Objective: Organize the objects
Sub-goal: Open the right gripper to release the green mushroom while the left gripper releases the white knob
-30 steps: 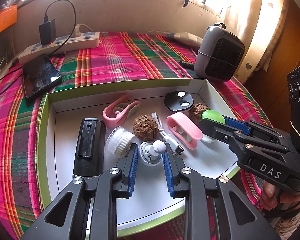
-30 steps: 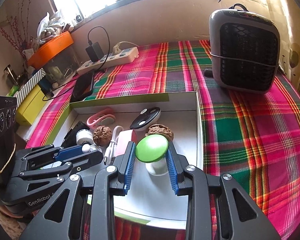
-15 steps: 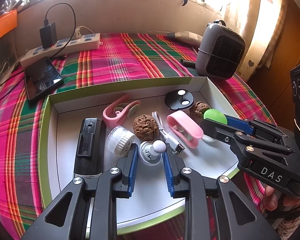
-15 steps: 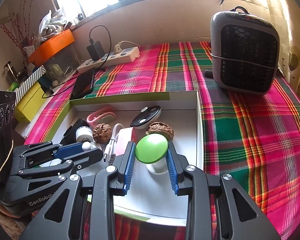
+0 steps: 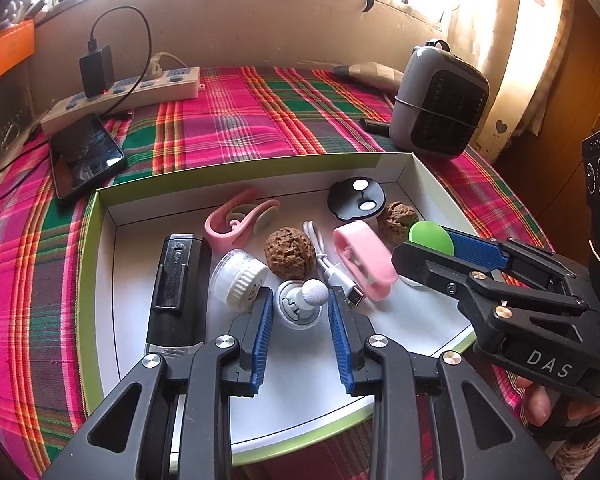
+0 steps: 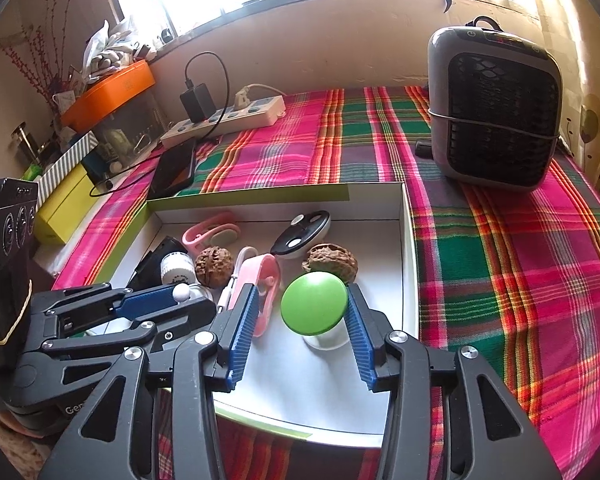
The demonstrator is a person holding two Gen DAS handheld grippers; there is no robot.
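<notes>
Right wrist view: green-capped mushroom piece (image 6: 314,309) between the just-widened, released right hand-held gripper (image 6: 300,334) jaws.

My left hand-held gripper (image 5: 296,316) is black plastic with triangular cut-outs, silver screws and ribbed blue pads (image 5: 262,332). My right hand-held gripper (image 6: 300,324) is built the same; its side bears white "DAS" lettering, with my fingertips (image 5: 540,404) beneath.
</notes>
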